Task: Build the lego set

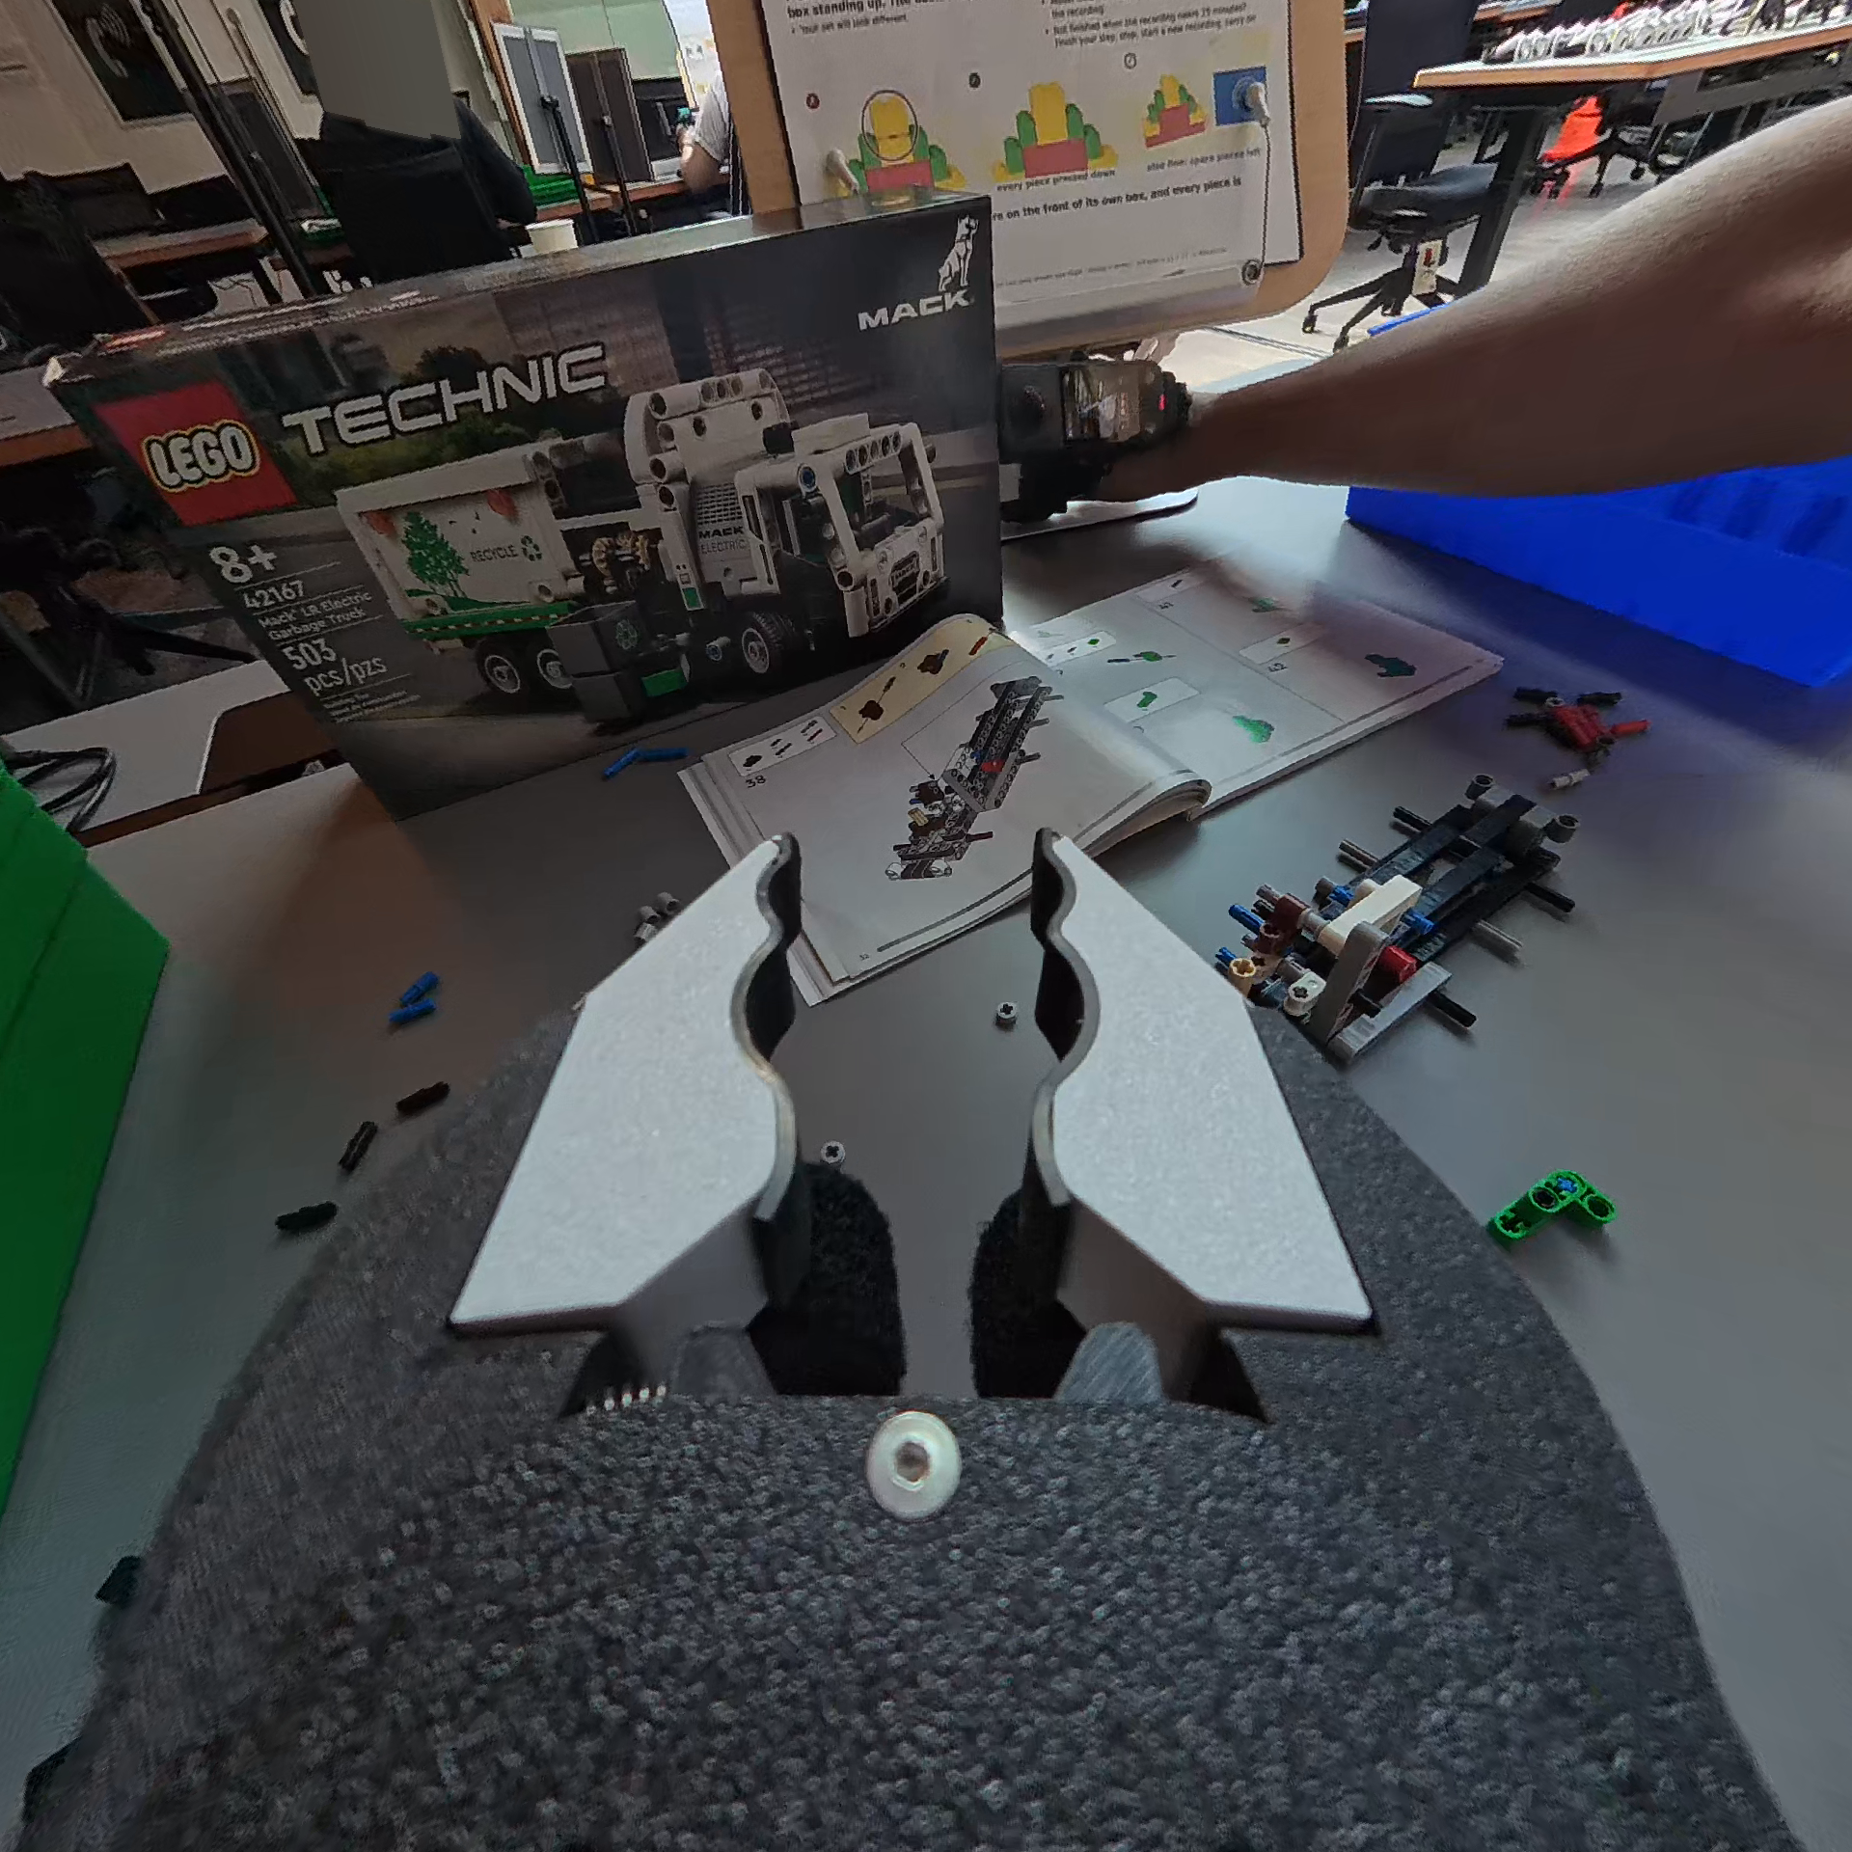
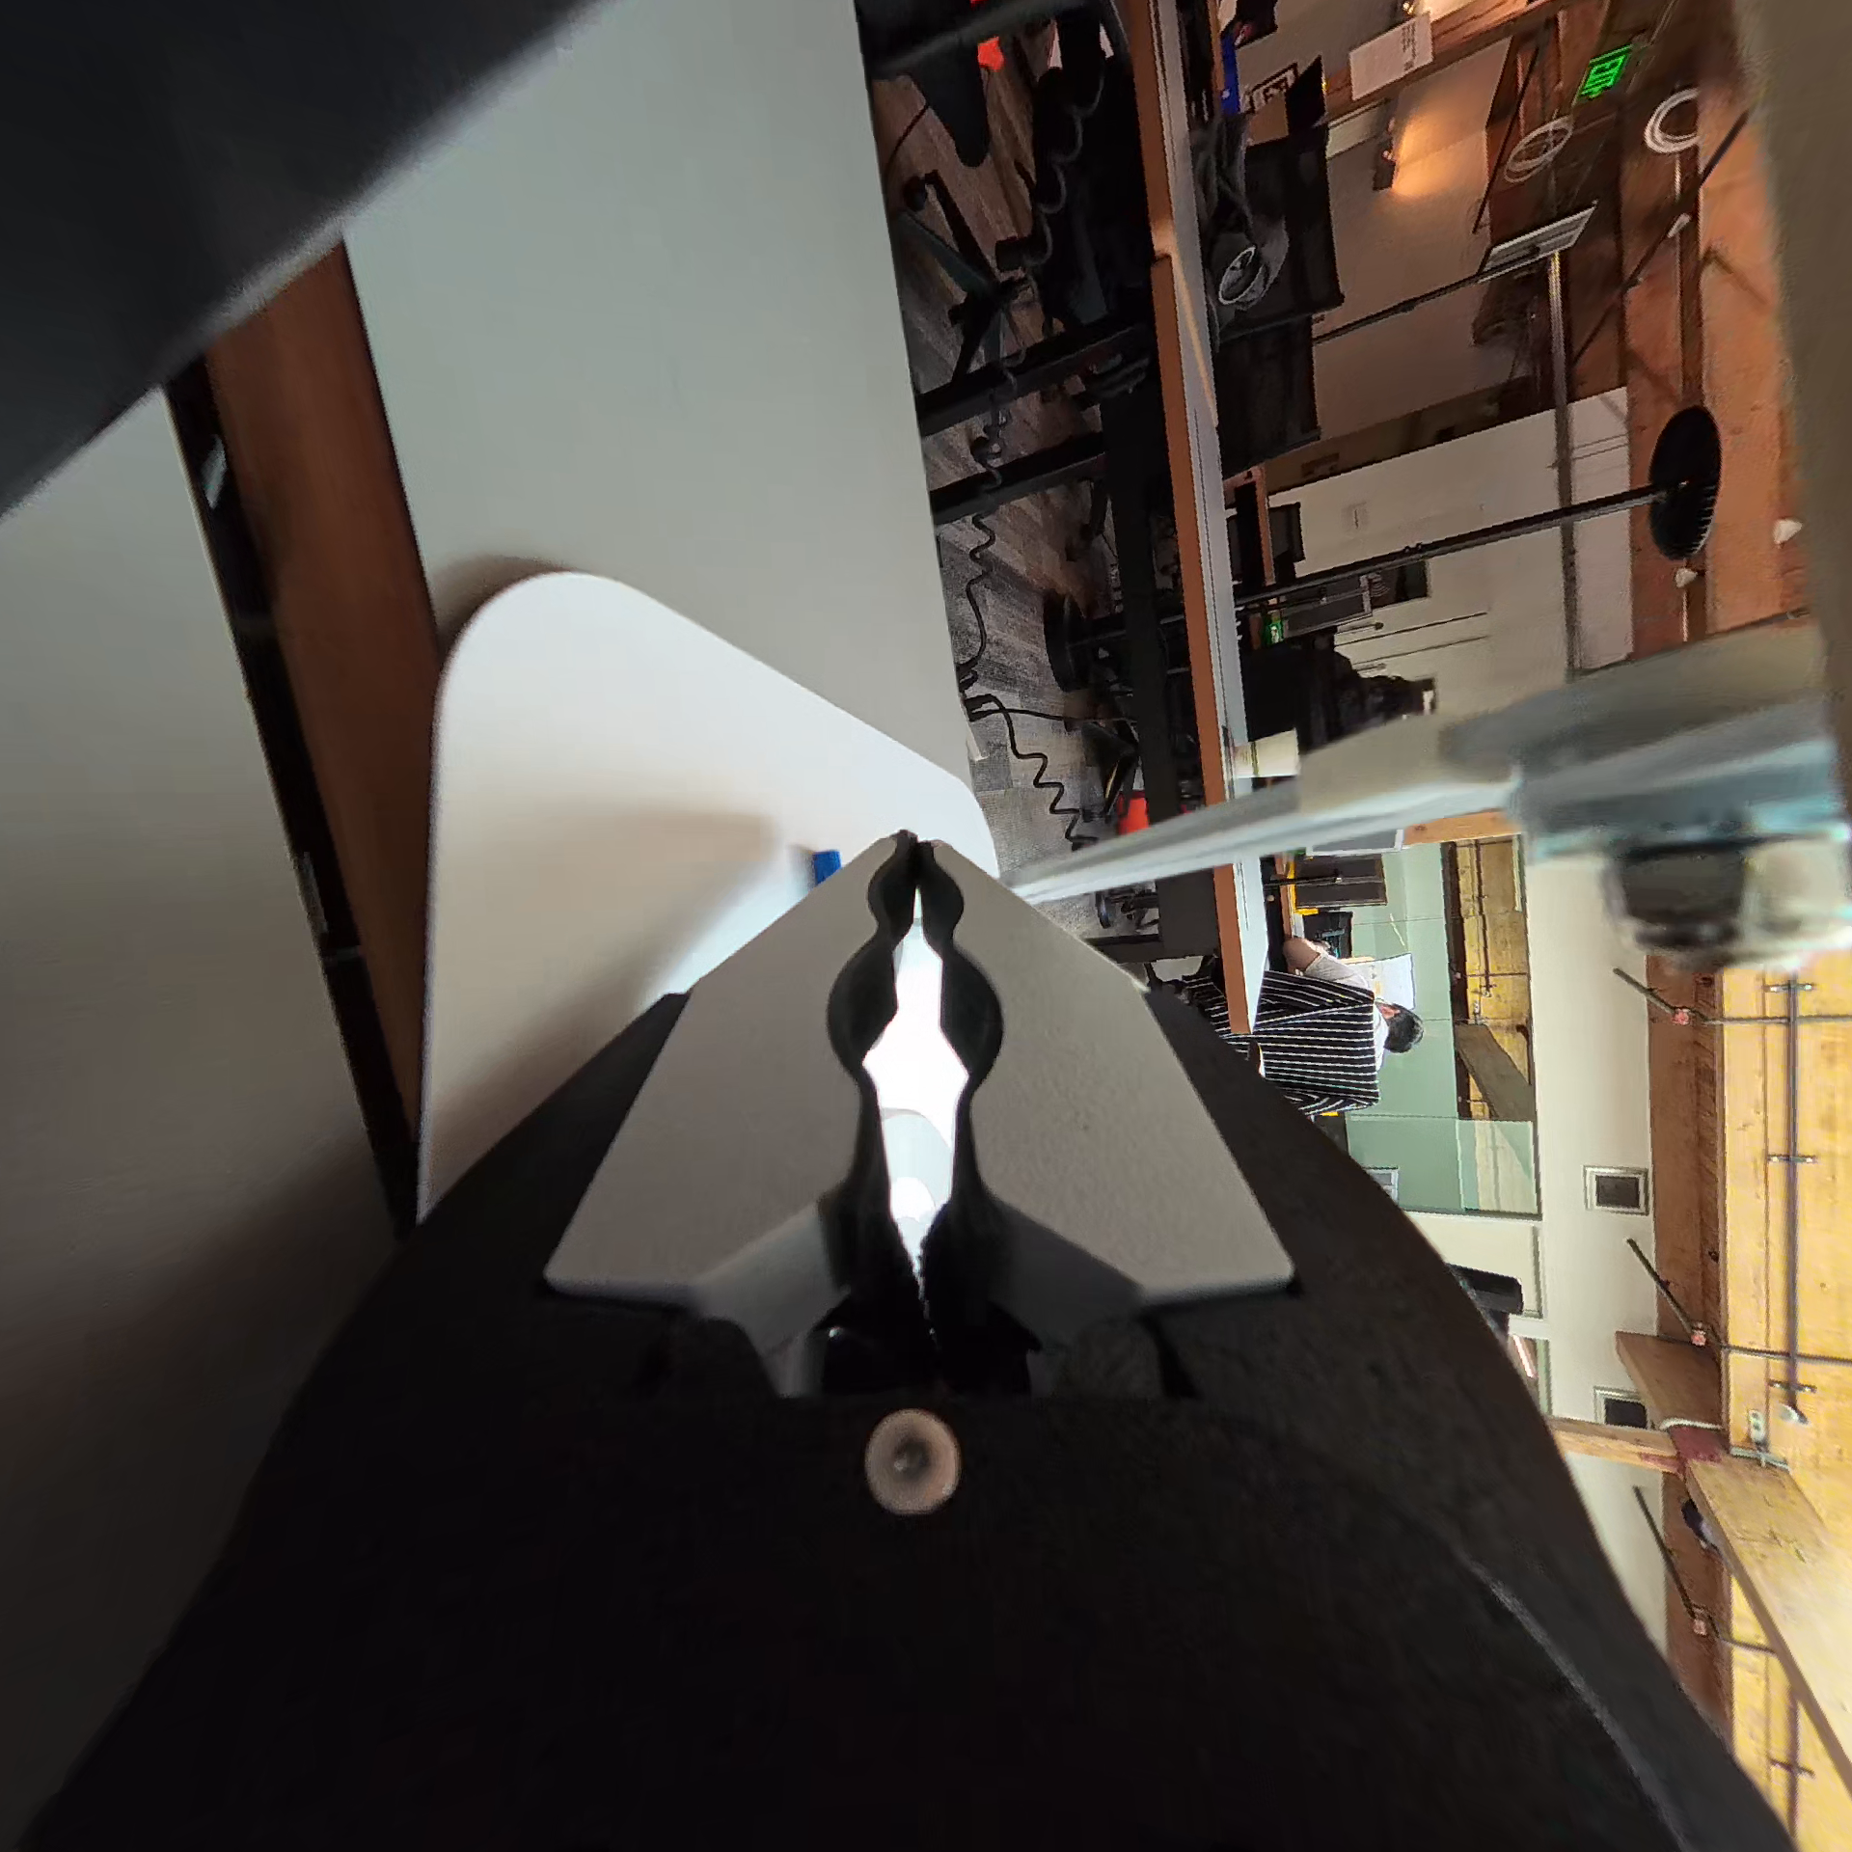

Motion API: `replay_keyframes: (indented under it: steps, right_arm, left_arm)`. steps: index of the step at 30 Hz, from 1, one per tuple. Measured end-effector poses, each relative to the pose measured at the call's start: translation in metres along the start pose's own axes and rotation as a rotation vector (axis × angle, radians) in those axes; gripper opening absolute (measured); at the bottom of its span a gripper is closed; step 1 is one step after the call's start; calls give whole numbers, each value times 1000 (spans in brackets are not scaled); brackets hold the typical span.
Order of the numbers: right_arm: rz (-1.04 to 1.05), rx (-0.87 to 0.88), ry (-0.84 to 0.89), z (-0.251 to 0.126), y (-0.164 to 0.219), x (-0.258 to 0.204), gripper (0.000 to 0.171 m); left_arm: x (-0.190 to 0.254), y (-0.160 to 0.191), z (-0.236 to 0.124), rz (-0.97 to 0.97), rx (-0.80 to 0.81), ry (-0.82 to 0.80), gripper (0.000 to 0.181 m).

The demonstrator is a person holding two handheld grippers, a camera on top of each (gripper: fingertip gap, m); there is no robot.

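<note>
Left gripper (image 1: 914,862) parted wide, nothing between the fingers, poised over the grey table (image 1: 1654,1403). Right gripper (image 2: 917,847) closed at the tips, empty, aimed sideways past a pale tabletop edge — no task item in its view. Partly built lego chassis (image 1: 1403,912) flat on the table, right of and slightly beyond the left gripper, well apart; long axis diagonal, near-left to far-right. Open instruction booklet (image 1: 1082,742) just ahead of the fingertips; set box (image 1: 541,521) upright behind it. Green angled piece (image 1: 1553,1206) off to the right.

Grey table (image 1: 1654,1403), blue bin (image 1: 1644,561), green angled piece (image 1: 1551,1209) — dark box (image 1: 561,521) with a red corner.
</note>
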State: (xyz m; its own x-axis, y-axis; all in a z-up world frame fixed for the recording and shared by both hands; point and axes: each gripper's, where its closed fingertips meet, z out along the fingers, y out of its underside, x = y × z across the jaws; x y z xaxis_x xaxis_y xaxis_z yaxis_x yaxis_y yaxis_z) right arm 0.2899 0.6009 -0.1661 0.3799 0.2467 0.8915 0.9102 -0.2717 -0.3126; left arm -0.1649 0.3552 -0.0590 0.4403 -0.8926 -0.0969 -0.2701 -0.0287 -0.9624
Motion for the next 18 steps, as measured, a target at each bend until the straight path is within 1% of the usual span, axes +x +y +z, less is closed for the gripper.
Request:
replay_keyframes:
  steps: [4, 8, 10, 11, 15, 18]
  right_arm:
    - [-14, -9, -20, -1, -1, -3, 0]
    - [-62, -8, -100, -7, -4, -17, 0]
    - [-75, -29, -79, -7, -2, -13, 0]
    - [-92, -43, -17, -7, -1, -5, 0]
    - [-90, -92, 38, -10, 7, -1, 0]
    - [-94, -124, 11, -9, 15, -4, 0]
  left_arm:
    - [4, 2, 1, -1, -1, 7, 44]
    - [8, 1, 2, 1, 3, 25, 44]
    - [9, 0, 2, 8, 10, 28, 44]
    - [9, 0, 1, 13, 11, 28, 44]
    - [7, -1, -2, 15, 19, 19, 44]
    - [9, 0, -2, 4, 21, 29, 44]
